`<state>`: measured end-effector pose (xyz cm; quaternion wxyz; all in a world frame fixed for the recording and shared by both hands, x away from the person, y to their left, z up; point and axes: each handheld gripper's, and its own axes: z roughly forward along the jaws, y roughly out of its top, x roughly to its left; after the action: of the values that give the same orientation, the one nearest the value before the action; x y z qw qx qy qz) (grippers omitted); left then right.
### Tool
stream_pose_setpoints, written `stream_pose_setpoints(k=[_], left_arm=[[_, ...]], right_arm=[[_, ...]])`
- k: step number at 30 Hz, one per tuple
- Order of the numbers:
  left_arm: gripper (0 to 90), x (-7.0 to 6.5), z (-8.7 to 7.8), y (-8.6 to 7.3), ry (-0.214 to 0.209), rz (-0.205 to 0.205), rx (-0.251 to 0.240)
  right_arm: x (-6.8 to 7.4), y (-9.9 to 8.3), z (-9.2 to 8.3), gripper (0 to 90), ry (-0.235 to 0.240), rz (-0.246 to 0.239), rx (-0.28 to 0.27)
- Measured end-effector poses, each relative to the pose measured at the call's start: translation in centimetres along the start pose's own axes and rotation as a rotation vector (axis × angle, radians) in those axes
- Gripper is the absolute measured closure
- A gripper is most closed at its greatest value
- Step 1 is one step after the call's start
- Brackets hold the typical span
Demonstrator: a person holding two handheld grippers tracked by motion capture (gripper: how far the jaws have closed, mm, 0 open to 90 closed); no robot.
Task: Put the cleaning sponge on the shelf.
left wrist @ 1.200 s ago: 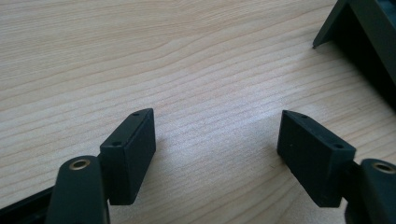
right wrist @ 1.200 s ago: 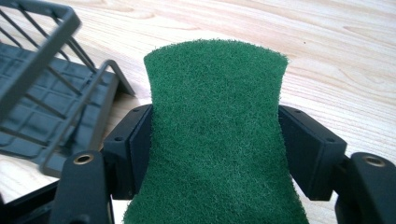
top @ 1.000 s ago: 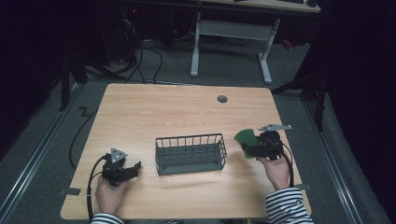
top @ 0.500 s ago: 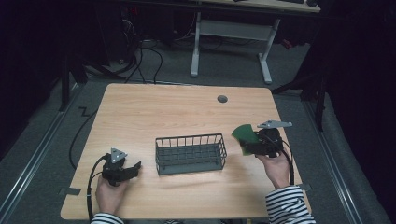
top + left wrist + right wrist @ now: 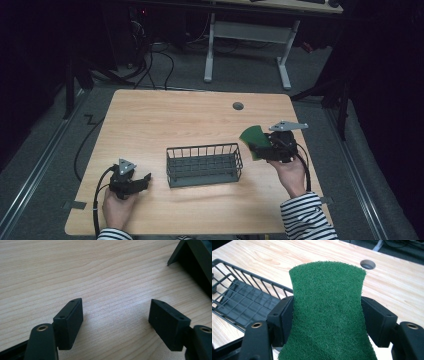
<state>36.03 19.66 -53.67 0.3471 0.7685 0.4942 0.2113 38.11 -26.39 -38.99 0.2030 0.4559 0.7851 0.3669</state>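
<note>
Wire basket [image 5: 204, 164] sits beside the green scouring pad [image 5: 254, 140] held in right gripper [image 5: 265, 148] jaws.

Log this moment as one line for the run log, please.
right claw: shut on green scouring pad, lifted beside wire basket | left claw: open, nothing between jaws, low over table

both hand-held grippers are black, left hand-held gripper [image 5: 146, 179] and right hand-held gripper [image 5: 260, 146], each with a grey triangle plate, brass-ringed screw holes, black cable; striped black-and-white sleeves [image 5: 305, 217].

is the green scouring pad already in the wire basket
No, the green scouring pad is clamped between the right gripper jaws, beside the wire basket.
</note>
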Motion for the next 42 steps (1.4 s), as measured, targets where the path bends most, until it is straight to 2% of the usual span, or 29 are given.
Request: stream_pose_setpoints(k=[12,19,34,42], left_arm=[[28.2,0.0,0.0,0.0,0.0,0.0,0.0],[28.2,0.0,0.0,0.0,-0.001,0.0,0.0],[28.1,0.0,0.0,0.0,-0.001,0.001,0.0],[28.1,0.0,0.0,0.0,-0.002,0.0,0.0]], right_arm=[[3.4,2.2,2.1,31.0,0.072,-0.087,0.008],[5.0,2.6,3.7,31.0,0.106,-0.123,0.023],[6.6,2.5,5.7,31.0,0.135,-0.142,0.043],[6.9,2.3,6.4,30.9,0.139,-0.142,0.052]])
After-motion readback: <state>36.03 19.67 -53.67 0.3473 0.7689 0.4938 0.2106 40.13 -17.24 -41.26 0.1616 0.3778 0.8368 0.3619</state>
